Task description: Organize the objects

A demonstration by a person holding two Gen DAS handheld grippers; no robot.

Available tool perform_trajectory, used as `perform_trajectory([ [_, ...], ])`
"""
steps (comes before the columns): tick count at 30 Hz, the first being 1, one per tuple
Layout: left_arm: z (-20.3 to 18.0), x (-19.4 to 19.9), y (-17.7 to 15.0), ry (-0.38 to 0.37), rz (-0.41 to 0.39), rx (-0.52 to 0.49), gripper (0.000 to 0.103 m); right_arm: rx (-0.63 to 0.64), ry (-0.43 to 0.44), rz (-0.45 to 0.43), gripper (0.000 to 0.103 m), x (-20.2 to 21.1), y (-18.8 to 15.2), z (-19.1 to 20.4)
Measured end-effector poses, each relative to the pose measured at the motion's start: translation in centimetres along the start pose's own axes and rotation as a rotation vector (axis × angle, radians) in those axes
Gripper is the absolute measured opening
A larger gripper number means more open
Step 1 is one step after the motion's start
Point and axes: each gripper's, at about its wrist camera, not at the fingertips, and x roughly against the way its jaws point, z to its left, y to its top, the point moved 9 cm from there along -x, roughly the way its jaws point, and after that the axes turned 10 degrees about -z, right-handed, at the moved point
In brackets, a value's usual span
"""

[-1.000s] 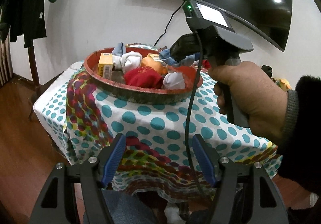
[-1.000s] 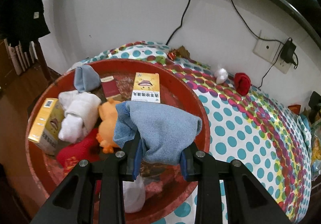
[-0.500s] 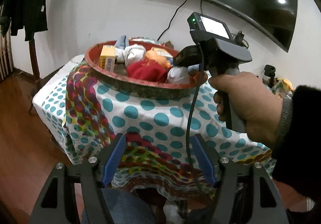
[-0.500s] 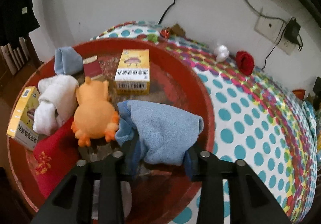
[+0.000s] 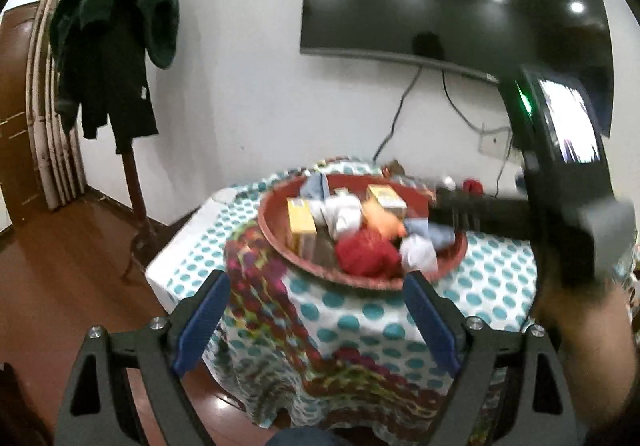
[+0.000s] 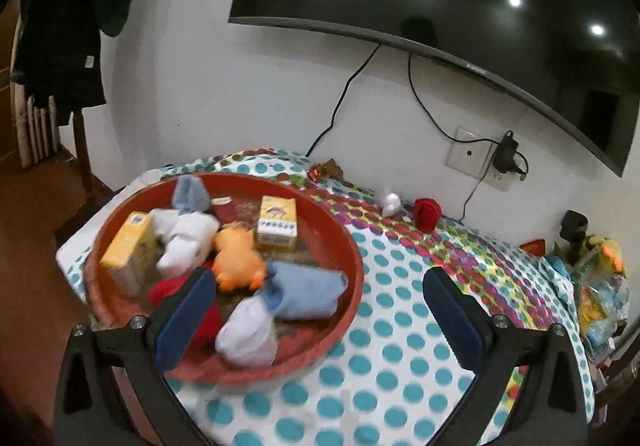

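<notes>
the right gripper (image 6: 320,310) has jaws opening wide with nothing between them; the blue sock (image 6: 308,296) lies in the red tray (image 6: 352,246) at centre left, gathered with the others. the left gripper (image 5: 316,306), jaws opening, holds nothing.

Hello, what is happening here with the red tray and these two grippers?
A person is sorting small things into a red tray on a dotted tablecloth. The right gripper is opening with nothing between its jaws; a blue sock lies in the tray near it. The left gripper is also opening and empty, in front of the table. A red sock and a white sock lie outside the tray.
</notes>
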Motion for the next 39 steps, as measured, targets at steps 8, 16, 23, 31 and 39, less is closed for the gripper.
perform_trajectory([
  [8,0.0,0.7,0.6,-0.054,0.032,0.068,0.09,-0.004,0.003,-0.02,0.103,5.2,0.0,1.2],
  [16,-2.6,2.5,1.3,-0.109,0.011,0.053,0.09,-0.041,-0.017,-0.033,0.103,6.3,0.8,-1.2],
  [23,-3.8,2.6,1.1,-0.11,0.02,0.039,0.09,-0.048,-0.022,-0.037,0.103,6.3,0.9,-1.8],
  [31,-3.6,2.6,-0.1,0.013,0.033,-0.025,0.09,-0.059,-0.027,-0.025,0.103,5.7,0.5,-2.7],
  [39,-3.5,2.3,-0.9,-0.008,0.05,-0.003,0.09,-0.053,-0.024,-0.022,0.103,5.5,0.3,-2.8],
])
